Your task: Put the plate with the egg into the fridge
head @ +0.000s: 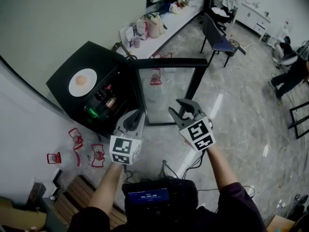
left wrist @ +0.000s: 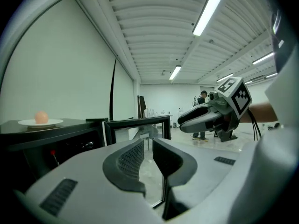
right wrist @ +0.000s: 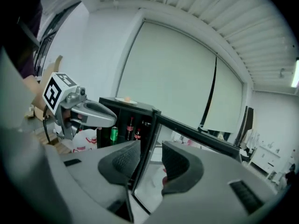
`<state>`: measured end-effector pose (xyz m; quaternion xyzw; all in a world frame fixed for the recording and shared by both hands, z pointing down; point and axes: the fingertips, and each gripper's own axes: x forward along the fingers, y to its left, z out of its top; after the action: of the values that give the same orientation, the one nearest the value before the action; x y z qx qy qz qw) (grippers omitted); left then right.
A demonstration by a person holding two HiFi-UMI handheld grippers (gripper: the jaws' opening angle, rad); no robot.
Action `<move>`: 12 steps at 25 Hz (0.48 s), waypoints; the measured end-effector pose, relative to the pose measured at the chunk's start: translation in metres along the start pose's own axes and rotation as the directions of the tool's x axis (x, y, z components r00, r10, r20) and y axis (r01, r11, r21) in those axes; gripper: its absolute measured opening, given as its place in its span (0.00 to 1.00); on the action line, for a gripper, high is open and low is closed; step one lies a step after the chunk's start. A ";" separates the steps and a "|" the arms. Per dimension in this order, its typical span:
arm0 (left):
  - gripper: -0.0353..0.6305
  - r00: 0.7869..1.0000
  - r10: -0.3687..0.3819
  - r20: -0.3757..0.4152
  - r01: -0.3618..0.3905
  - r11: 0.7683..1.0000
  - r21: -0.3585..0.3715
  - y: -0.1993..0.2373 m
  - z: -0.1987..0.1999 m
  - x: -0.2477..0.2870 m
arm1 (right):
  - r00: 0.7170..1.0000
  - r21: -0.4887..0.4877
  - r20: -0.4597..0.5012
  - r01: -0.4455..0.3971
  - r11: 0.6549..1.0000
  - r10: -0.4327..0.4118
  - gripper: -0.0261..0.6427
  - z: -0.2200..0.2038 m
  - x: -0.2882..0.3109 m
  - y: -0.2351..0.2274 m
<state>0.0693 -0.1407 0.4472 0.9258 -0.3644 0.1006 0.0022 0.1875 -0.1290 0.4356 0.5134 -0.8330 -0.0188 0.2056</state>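
**Plate and egg on fridge top, door open, grippers empty**

The white plate [head: 83,82] with the egg [head: 81,80] on it sits on the black fridge [head: 63,74], about mid-top and toward the front edge. The glass door [head: 166,62] stands swung wide. The left gripper [head: 136,116] has its jaws close together, with a slim gap and nothing in it. The right gripper [head: 175,106] has its jaws about half apart. The door's edge lines up with their gap, and the pads do not press it.
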 end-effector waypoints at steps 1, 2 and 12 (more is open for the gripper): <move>0.12 1.000 0.015 0.003 -0.015 1.000 -0.003 0.007 0.002 -0.005 | 1.000 0.005 0.019 -0.024 1.000 0.024 0.27 0.009 0.009 0.011; 0.12 1.000 0.031 0.006 -0.031 1.000 -0.004 0.014 0.004 -0.010 | 0.998 0.006 0.034 -0.049 0.999 0.048 0.27 0.017 0.018 0.022; 0.12 0.985 0.174 0.012 -0.173 0.985 -0.015 0.095 0.002 -0.078 | 0.972 -0.113 0.082 -0.212 0.971 0.221 0.26 0.074 0.087 0.120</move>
<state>-0.0500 -0.1576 0.4238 0.8912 -0.4443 0.0915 -0.0026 0.0251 -0.1605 0.4252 0.4066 -0.8907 -0.0633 0.1934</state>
